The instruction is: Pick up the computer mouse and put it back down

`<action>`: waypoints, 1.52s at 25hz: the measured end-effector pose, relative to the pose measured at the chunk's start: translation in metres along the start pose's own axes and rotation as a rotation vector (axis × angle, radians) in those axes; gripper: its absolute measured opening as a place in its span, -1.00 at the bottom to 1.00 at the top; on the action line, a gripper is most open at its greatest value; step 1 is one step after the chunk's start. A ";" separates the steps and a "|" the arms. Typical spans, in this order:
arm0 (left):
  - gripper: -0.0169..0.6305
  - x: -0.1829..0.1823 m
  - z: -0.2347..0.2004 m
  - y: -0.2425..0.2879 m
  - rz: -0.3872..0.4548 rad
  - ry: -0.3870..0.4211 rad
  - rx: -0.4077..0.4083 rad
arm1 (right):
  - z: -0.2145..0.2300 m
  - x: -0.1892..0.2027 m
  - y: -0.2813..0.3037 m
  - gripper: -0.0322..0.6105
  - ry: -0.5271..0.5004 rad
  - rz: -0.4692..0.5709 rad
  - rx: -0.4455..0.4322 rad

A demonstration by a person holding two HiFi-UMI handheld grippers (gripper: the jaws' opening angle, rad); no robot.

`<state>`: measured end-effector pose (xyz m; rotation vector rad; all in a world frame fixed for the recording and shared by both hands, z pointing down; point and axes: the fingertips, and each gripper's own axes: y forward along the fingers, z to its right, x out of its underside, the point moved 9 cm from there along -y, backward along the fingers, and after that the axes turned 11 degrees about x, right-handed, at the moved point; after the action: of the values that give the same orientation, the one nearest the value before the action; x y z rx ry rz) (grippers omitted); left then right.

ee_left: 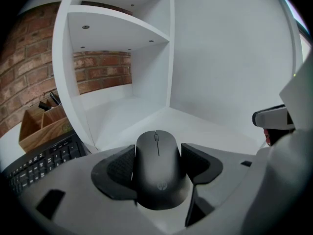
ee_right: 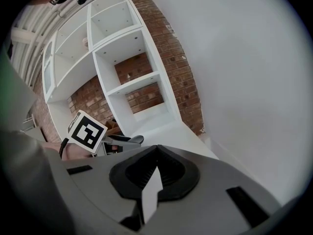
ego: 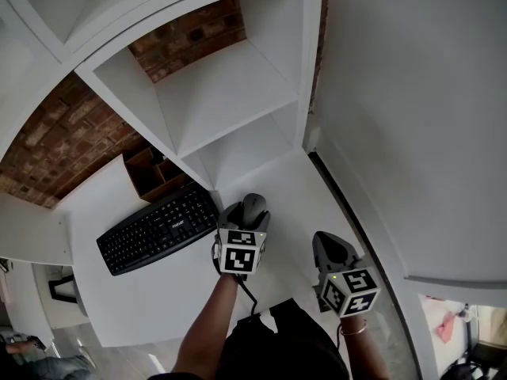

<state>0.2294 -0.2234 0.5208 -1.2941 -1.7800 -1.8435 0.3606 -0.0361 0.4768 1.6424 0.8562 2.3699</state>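
So we've got the computer mouse (ee_left: 159, 173) pinched in the left gripper (ee_left: 157, 163), and the right gripper (ee_right: 155, 173) is closed on nothing.

Looking along the left gripper, both dark pads (ee_left: 120, 168) sit snug against the mouse's sides, with the scroll wheel pointing away from us toward the white shelf unit (ego: 230, 93). We honestly can't tell whether the mouse is resting on the white desk (ego: 142, 307) or just off it. From the head view it's just right of the black keyboard (ego: 158, 229), near the foot of the shelf unit. Our right gripper hangs off to the right by the white wall (ego: 412, 133), jaws pressed together, apart from the mouse. Further back, a wooden organiser (ego: 150, 172) stands behind the keyboard against the brick wall (ego: 63, 141).
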 end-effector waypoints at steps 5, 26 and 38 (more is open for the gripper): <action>-0.01 0.002 -0.007 -0.021 0.027 -0.025 -0.044 | -0.014 -0.003 0.002 -0.89 -0.023 0.003 -0.052; -0.01 0.096 -0.084 -0.171 0.074 -0.242 -0.343 | -0.144 0.012 0.019 -0.89 -0.206 -0.077 -0.331; -0.01 0.199 -0.139 -0.289 0.067 -0.418 -0.531 | -0.264 0.045 0.018 -0.89 -0.318 -0.121 -0.484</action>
<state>-0.1471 -0.2133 0.4967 -2.0308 -1.4270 -2.2205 0.1099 -0.1311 0.4578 1.6351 0.2840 1.9538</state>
